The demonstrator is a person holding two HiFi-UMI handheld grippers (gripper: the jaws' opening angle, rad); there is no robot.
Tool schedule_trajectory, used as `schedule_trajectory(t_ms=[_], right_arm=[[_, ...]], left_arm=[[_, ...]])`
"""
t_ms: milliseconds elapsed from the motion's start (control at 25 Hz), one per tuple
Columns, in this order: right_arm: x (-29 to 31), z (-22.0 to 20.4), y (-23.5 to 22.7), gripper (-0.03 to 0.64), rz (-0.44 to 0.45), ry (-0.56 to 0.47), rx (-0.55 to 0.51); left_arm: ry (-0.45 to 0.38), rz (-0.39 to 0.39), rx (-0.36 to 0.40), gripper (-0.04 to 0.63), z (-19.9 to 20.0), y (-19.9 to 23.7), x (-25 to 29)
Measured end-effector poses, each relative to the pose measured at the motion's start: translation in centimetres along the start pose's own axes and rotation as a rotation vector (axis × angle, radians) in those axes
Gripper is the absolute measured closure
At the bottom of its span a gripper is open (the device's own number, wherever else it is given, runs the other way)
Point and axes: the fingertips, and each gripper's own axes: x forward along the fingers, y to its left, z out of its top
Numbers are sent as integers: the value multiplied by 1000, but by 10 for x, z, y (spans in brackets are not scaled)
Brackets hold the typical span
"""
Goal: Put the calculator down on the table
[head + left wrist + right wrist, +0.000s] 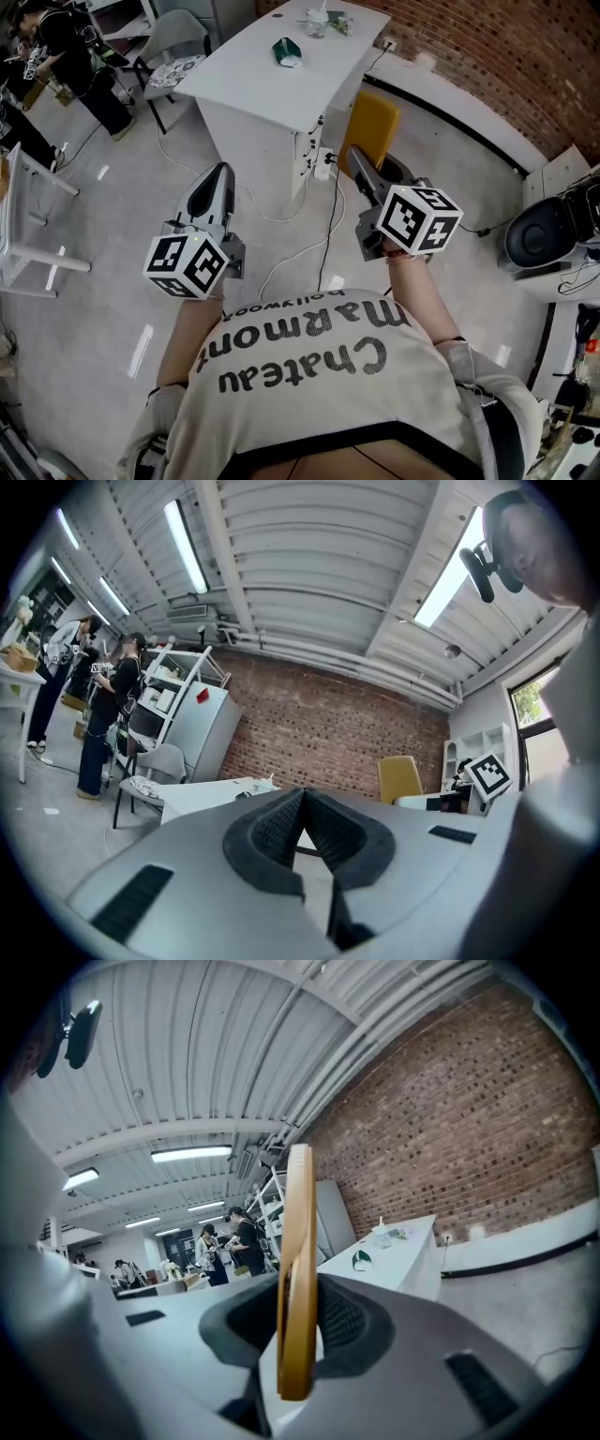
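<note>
The calculator [373,127] is a flat yellow slab, held upright and edge-on between the pads of my right gripper [360,161], which is shut on it. In the right gripper view the calculator [298,1269] stands as a thin yellow strip rising out of the right gripper [300,1312]. My left gripper [219,172] hangs level beside it, shut with nothing in it; its pads meet at the tip in the left gripper view [302,797]. The white table [253,70] lies ahead of both grippers, some way off, above the floor between us.
On the table [405,1252] lie a green thing [287,52] and a small clear container [317,21]. Cables and a power strip [323,169] run over the floor at its near end. A grey chair [174,49] and people [75,52] are at the left, and a black device [544,234] at the right.
</note>
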Motion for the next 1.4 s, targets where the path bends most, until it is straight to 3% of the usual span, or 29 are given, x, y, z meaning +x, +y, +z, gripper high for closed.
schedule_trajectory(t_ms=[360, 560, 880, 1400], right_arm=[[19, -44, -17, 526, 18, 84, 76], [40, -63, -21, 525, 5, 146, 92], [103, -50, -27, 525, -7, 142, 65], [233, -23, -38, 525, -21, 166, 129]], left_arm=[[37, 14, -37, 594, -23, 10, 7], [30, -33, -63, 594, -28, 17, 22], [37, -20, -79, 594, -22, 73, 74], [56, -102, -100, 594, 7, 163, 179]])
